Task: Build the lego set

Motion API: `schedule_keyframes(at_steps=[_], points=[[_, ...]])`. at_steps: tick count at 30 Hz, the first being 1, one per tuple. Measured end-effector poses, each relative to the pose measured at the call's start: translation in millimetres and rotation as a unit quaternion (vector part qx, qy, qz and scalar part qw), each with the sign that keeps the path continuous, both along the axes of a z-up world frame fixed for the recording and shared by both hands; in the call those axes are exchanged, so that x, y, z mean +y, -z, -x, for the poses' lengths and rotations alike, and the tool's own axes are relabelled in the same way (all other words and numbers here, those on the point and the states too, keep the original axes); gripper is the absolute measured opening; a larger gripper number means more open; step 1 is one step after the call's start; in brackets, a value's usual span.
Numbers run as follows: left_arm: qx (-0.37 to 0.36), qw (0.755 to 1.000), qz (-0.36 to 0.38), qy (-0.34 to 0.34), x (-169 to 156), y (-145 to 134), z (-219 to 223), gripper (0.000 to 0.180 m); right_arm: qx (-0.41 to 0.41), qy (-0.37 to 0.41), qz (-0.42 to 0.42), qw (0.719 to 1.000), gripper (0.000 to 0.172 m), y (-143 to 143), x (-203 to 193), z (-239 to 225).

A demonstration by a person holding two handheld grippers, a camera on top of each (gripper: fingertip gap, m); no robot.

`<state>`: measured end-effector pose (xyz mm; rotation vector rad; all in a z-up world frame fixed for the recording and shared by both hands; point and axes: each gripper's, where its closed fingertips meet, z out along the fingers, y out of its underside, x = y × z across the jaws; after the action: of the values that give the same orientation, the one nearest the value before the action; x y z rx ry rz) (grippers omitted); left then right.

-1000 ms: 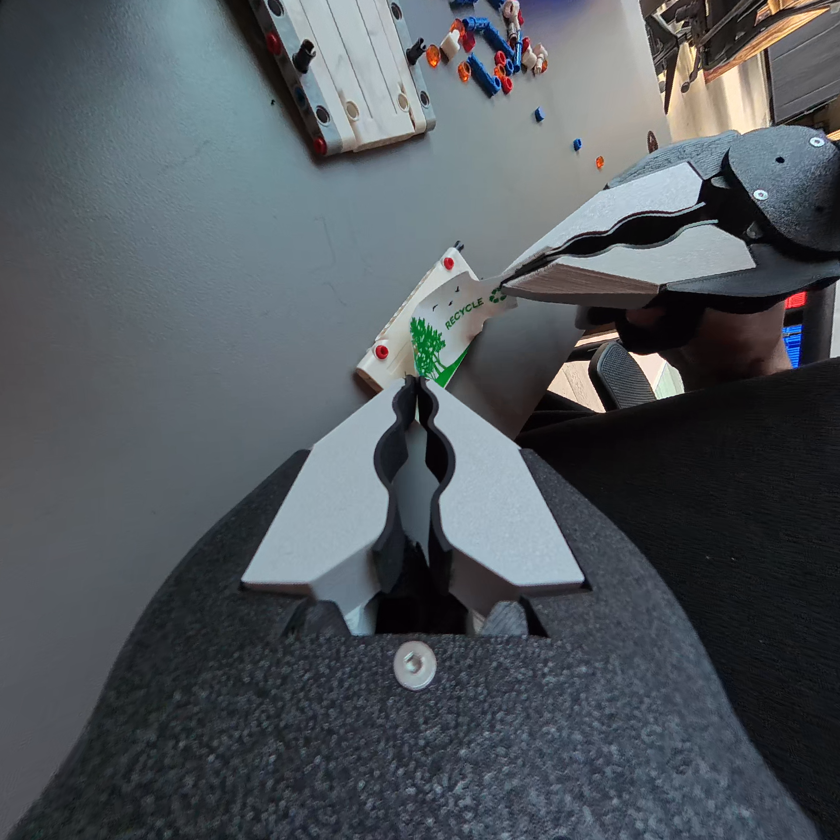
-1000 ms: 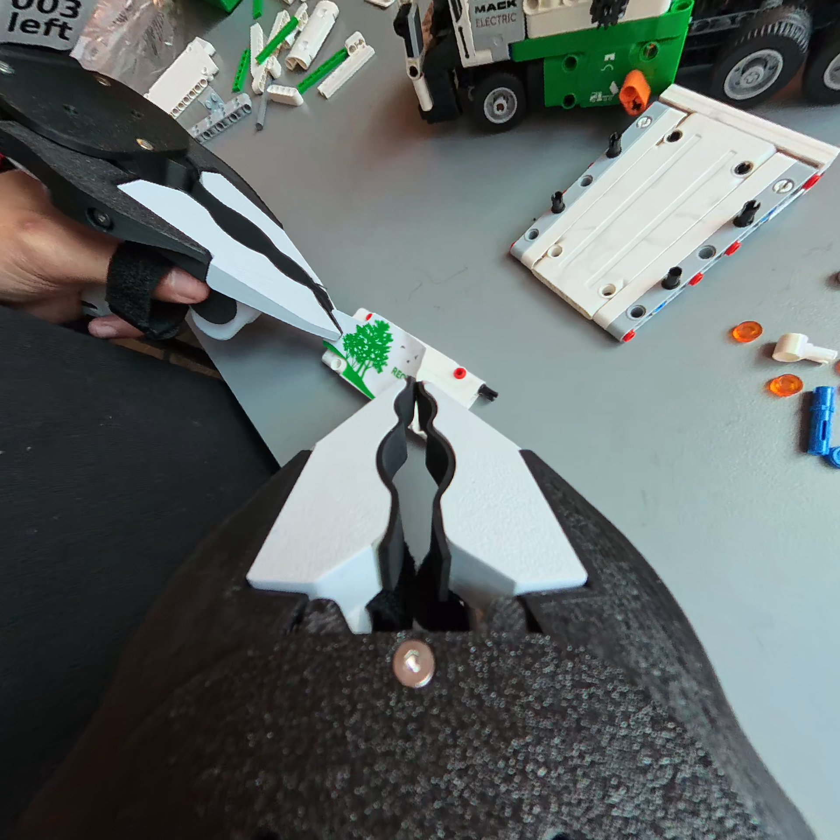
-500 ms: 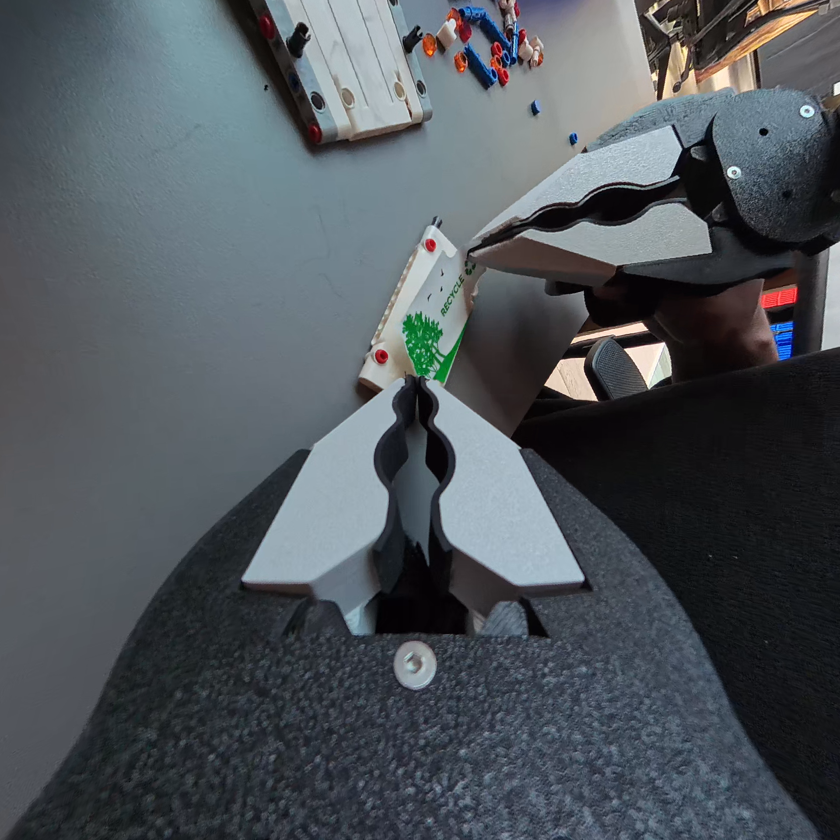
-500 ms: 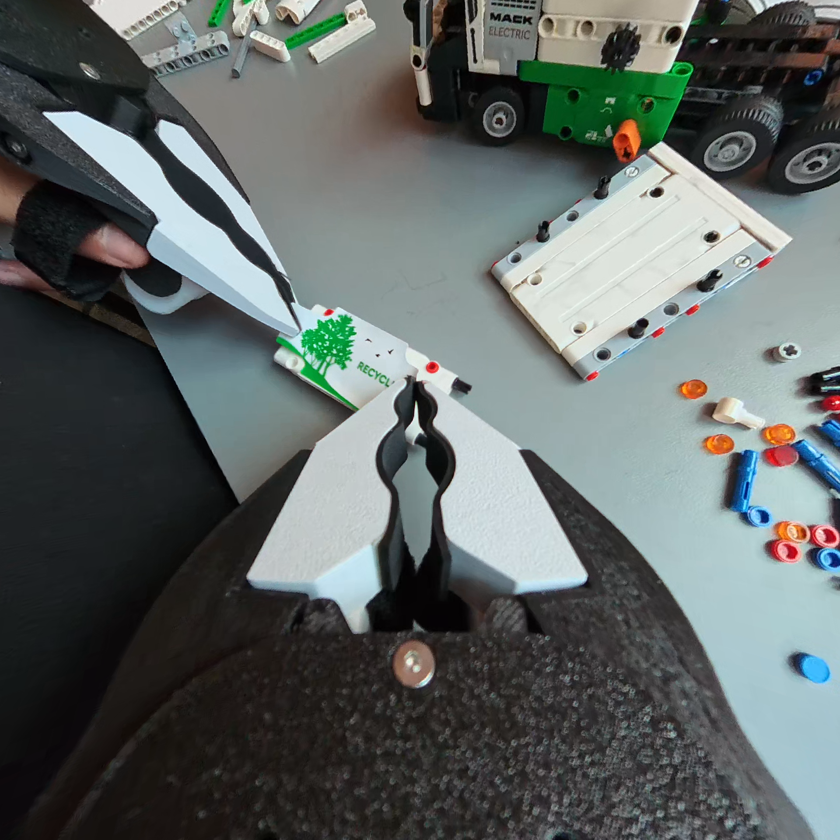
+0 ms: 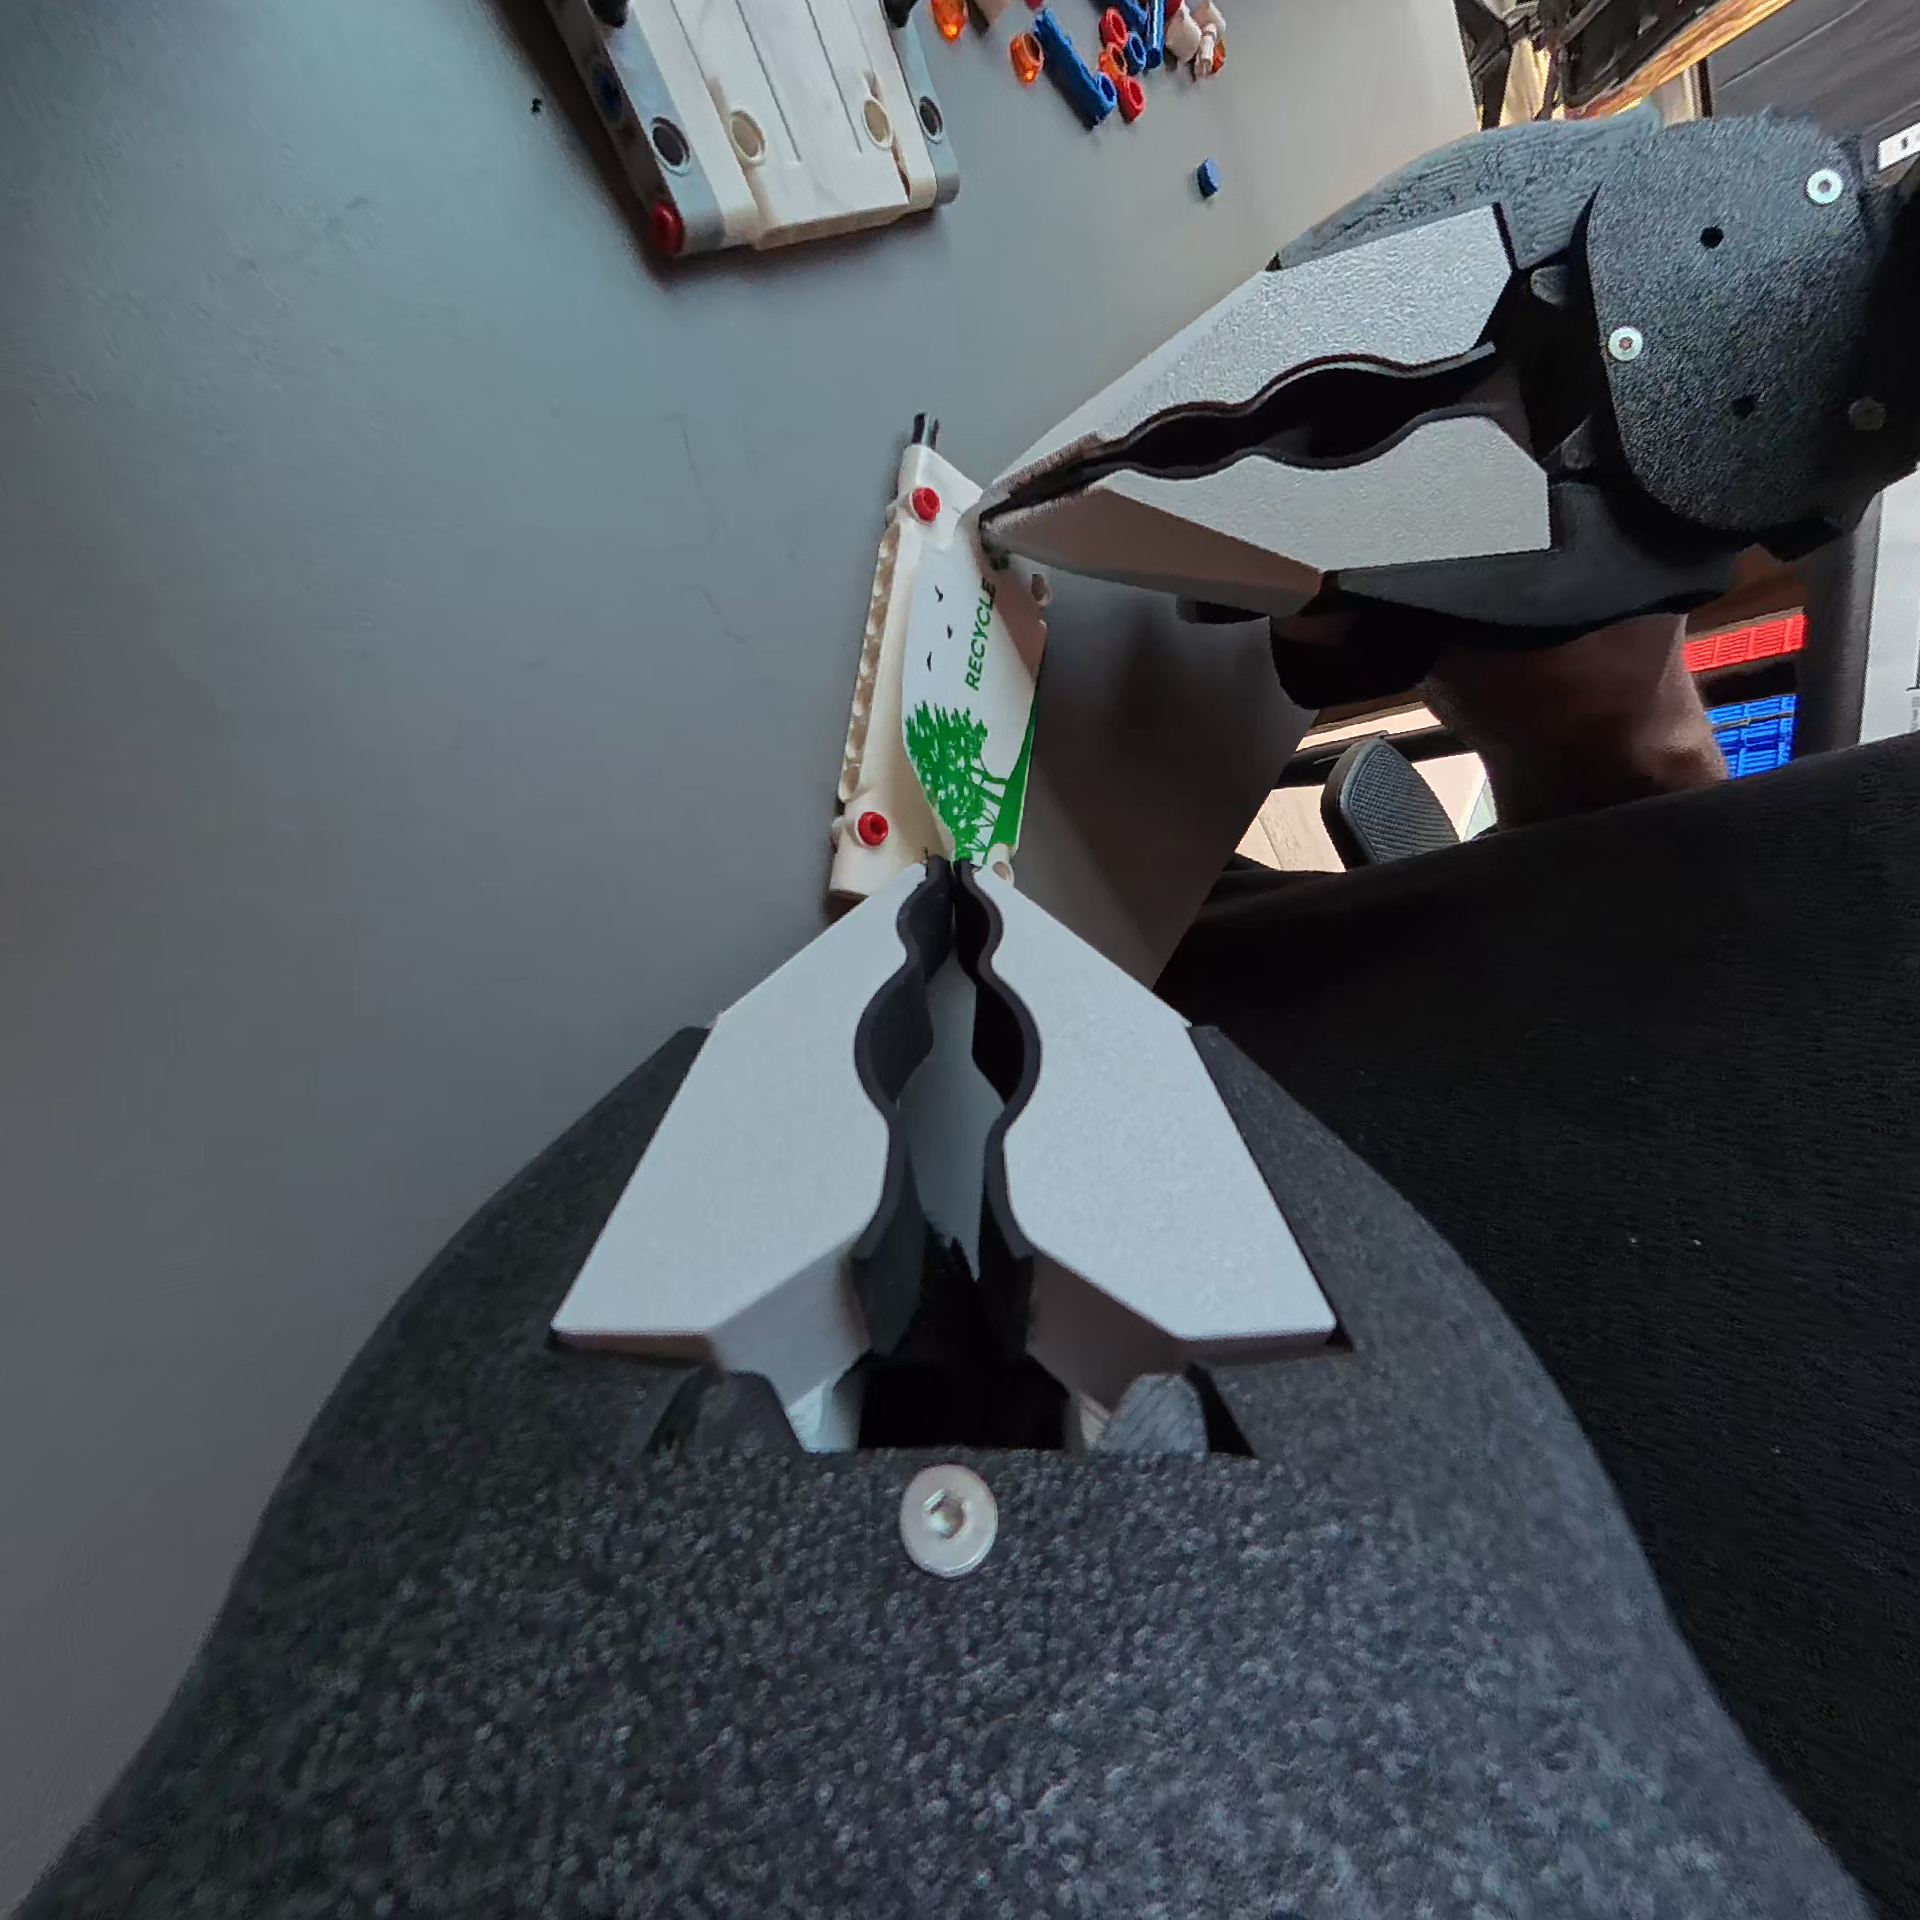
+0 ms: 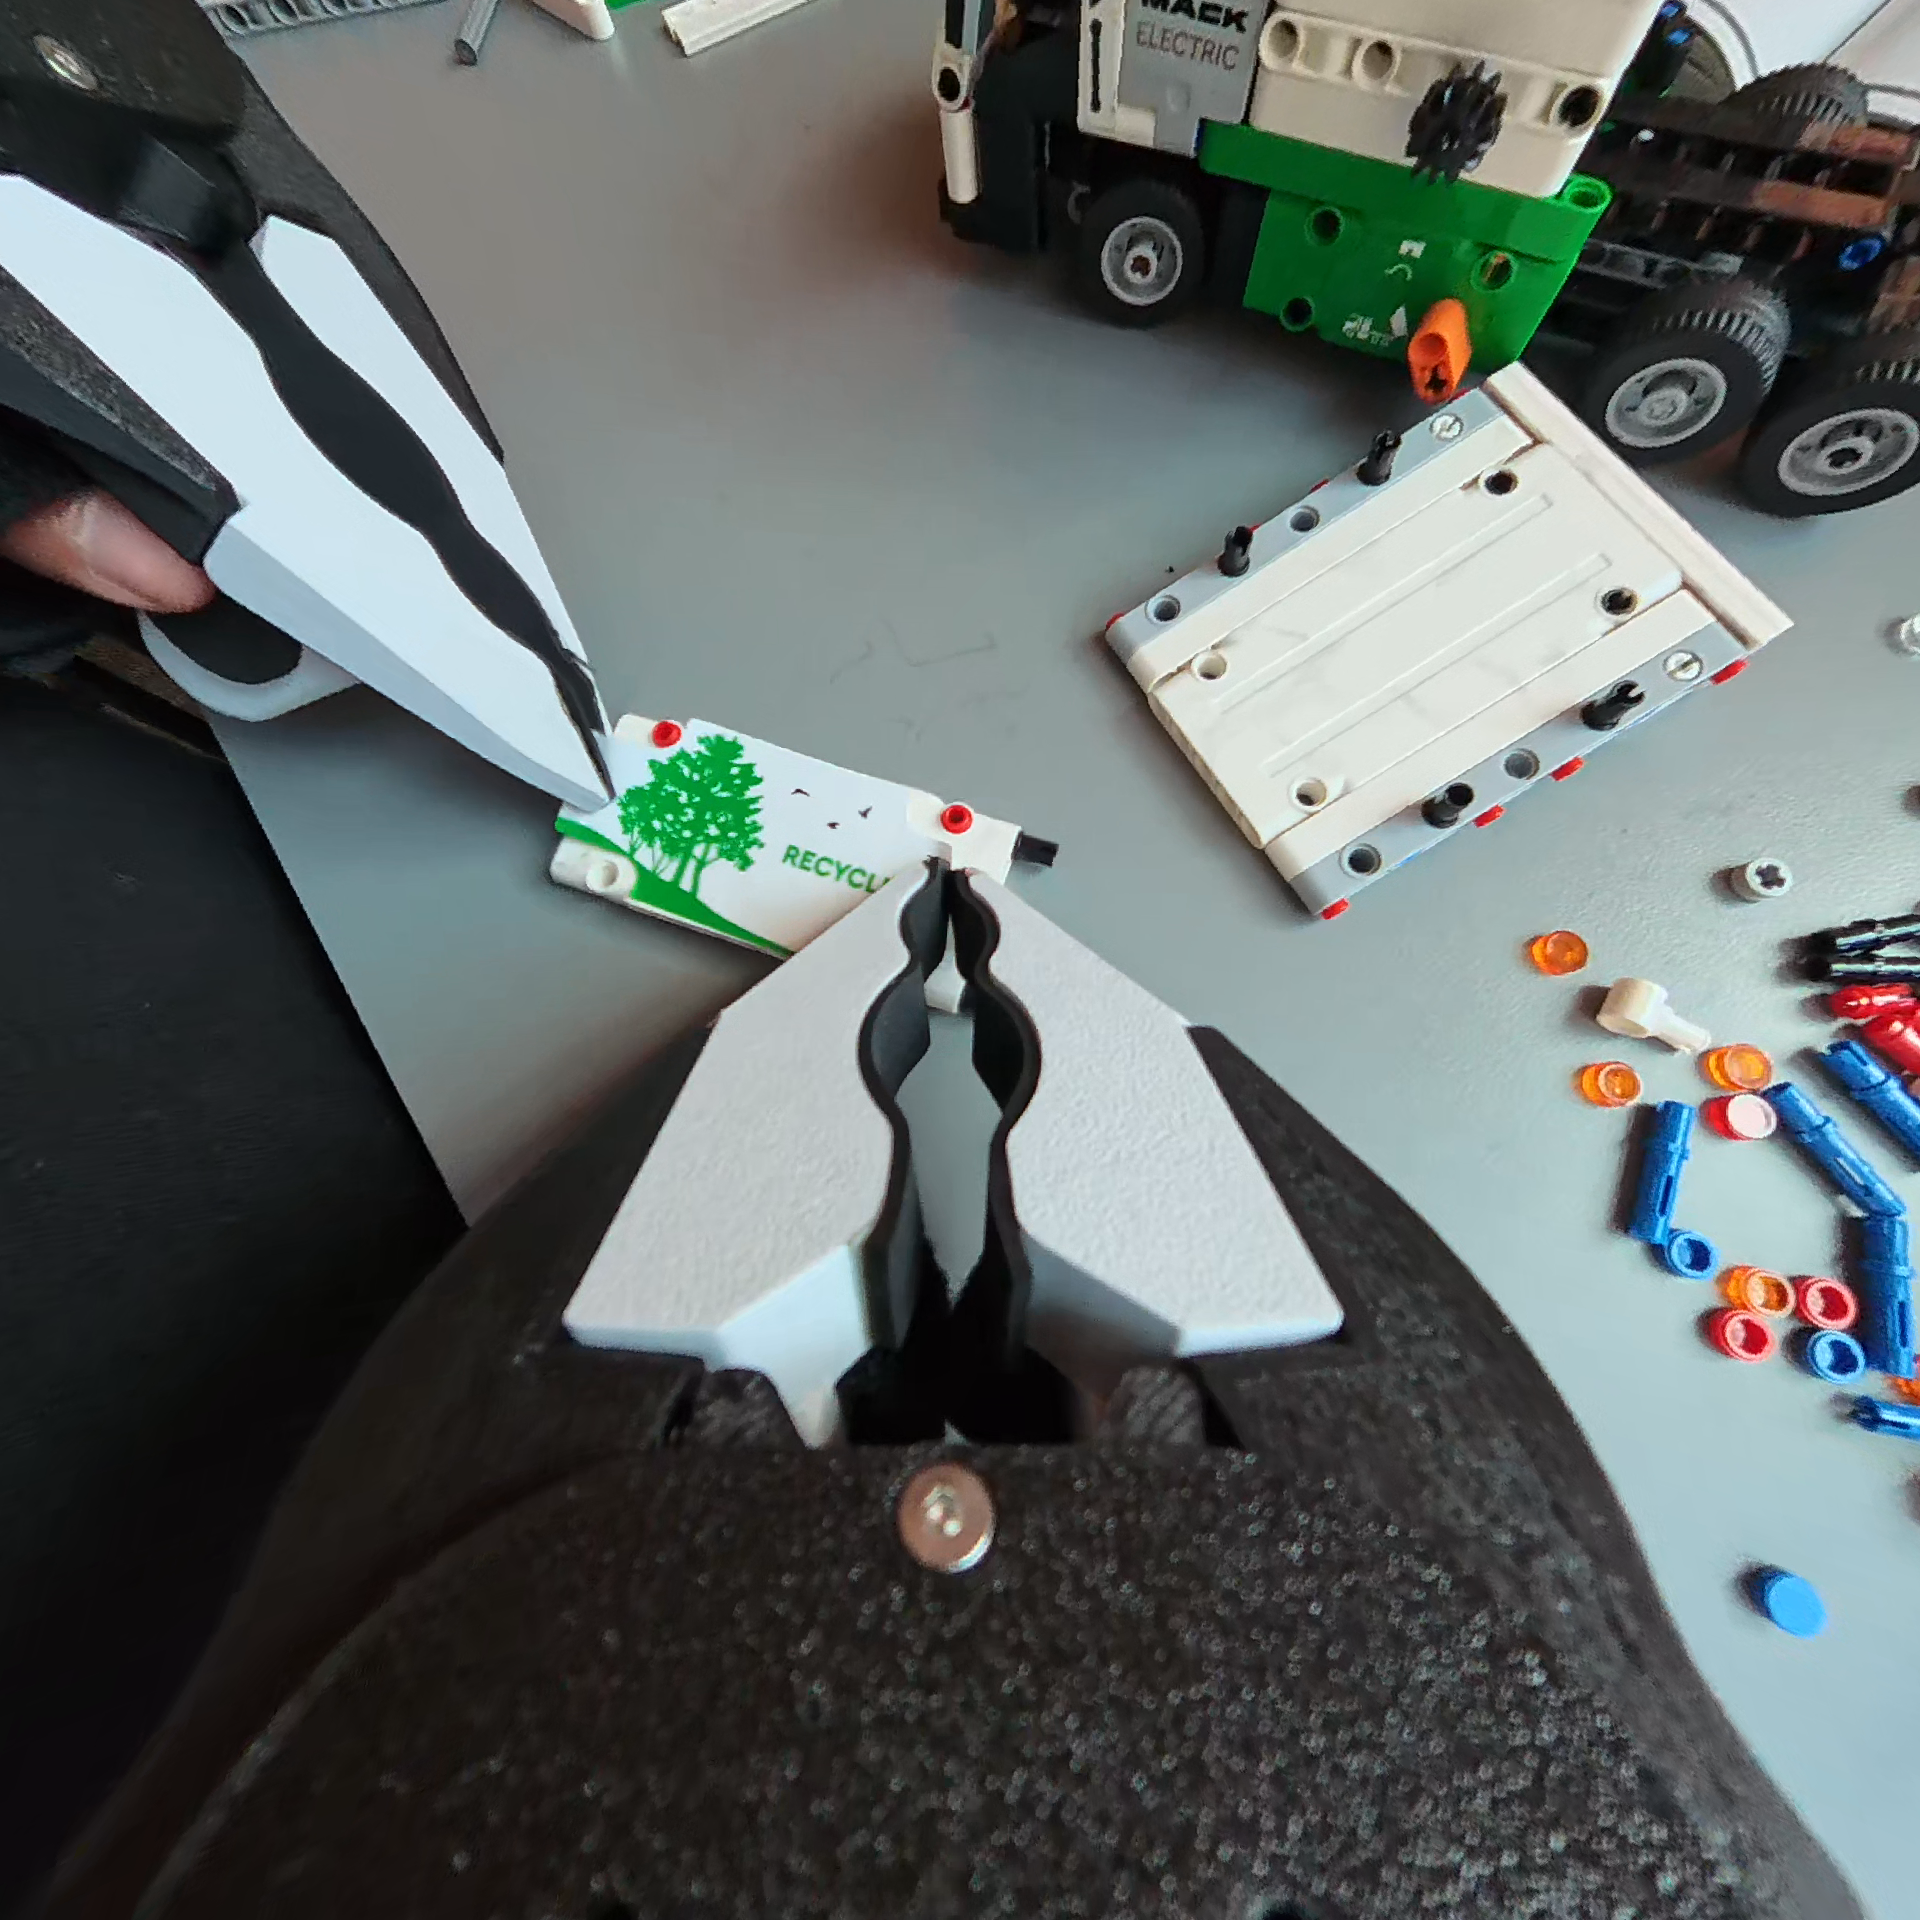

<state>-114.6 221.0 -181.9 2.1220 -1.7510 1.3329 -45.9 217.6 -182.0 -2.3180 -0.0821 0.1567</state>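
A white sticker with a green tree print is stretched over a small white panel with red pins on the grey table. My left gripper is shut on the sticker's tree end; it also shows in the right wrist view, pinching that corner. My right gripper is shut on the sticker's other end; it shows in the left wrist view doing so. In the left wrist view the sticker curves just above the panel.
A larger white and grey panel with black pins lies to the right and beyond. A green and white toy truck stands at the back. Loose blue, red and orange small parts lie at the right. The table edge runs near the left gripper. My hands' fingertips stand some 7 cm from each other.
Both grippers kept hold of the sticker and brought it lower and flatter over the small panel. The right gripper moved closer to the panel's far end.
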Motion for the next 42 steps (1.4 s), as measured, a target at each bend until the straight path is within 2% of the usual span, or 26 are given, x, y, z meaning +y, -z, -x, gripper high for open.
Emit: schedule_keyframes(at_steps=[3, 6, 8, 12, 16, 19, 24, 30, 35, 39, 42], points=[[0.0, 1.0, 0.011, -0.005, 0, 0, -1, 0.0, 0.0, 0.01, -0.014, 1.0, 0.001, 0, 2, -3], [0.001, 1.0, 0.012, -0.009, 2, 0, -1, 0.0, -0.046, 0.05, -0.018, 0.998, 0.009, 2, 0, -23], [0.001, 1.0, 0.011, -0.016, 4, 0, -2, 0.0, -0.042, 0.045, -0.012, 0.998, 0.01, 5, -3, -24], [0.003, 1.0, 0.01, -0.018, 6, 0, -2, 0.0, 0.031, 0.052, -0.056, 0.997, 0.016, -12, -5, -22], [0.003, 1.0, 0.012, -0.017, 6, 0, -3, 0.0, 0.137, 0.034, -0.048, 0.989, 0.026, -8, -8, -5], [0.004, 1.0, 0.009, -0.015, 5, -1, -3, 0.0, 0.143, 0.041, -0.042, 0.988, 0.028, -6, -7, -5], [0.005, 1.0, 0.011, -0.015, 5, -1, -3, 0.0, 0.073, 0.046, -0.018, 0.996, 0.017, 4, -7, -7], [-0.001, 1.0, 0.013, -0.015, 5, -3, -3, 0.0, 0.088, 0.048, -0.02, 0.995, 0.003, 3, -7, -6], [-0.034, 0.999, 0.002, -0.016, 14, -13, 0, 0.018, 0.097, 0.052, -0.019, 0.994, 0.005, 3, -7, -7], [-0.081, 0.995, -0.051, 0.003, 26, -22, 4, 0.025, 0.098, 0.053, -0.021, 0.994, 0.007, 2, -8, -8], [-0.134, 0.983, -0.121, 0.043, 27, -30, 2, 0.032, 0.089, 0.057, -0.073, 0.992, 0.006, -16, -5, -8]])
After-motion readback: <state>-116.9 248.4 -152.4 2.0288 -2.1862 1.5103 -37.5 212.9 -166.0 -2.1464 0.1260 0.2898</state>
